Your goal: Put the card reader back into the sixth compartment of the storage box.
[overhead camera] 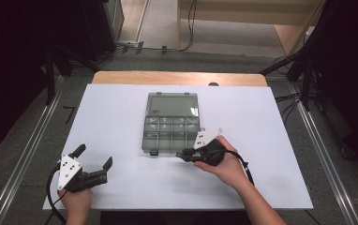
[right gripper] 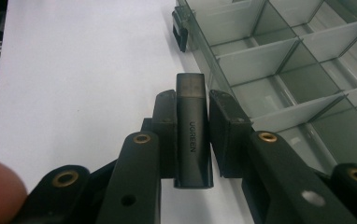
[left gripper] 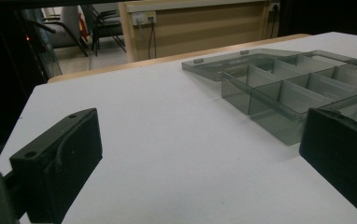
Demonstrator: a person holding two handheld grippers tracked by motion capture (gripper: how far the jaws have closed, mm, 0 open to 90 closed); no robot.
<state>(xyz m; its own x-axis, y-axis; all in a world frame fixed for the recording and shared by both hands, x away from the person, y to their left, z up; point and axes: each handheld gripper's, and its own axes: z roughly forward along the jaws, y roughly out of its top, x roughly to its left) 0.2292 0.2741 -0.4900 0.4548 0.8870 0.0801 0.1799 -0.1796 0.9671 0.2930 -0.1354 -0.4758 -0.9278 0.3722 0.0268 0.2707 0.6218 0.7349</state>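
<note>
- High view: a smoke-grey compartment organiser box [overhead camera: 171,135] lies open at the centre of the white table top [overhead camera: 121,122], its lid [overhead camera: 173,105] folded flat on the far side.
- High view: the right gripper [overhead camera: 181,153] sits at the near edge of the box, just beside its front wall, pointing left across the table.
- Right gripper view: both jaws are clamped on a small dark adapter [right gripper: 194,130] marked "UGREEN". The adapter stands lengthwise between the pads, with its far end projecting past the jaw tips.
- Right gripper view: the adapter tip lies at the box's near wall, beside the divided compartments [right gripper: 279,70]. A black latch [right gripper: 180,33] shows on the box edge beyond it.
- High view: the left gripper [overhead camera: 93,158] rests near the table's front left corner, well apart from the box.
- Left gripper view: the 2 jaws stand wide apart with bare table surface between them; nothing is held.
</note>
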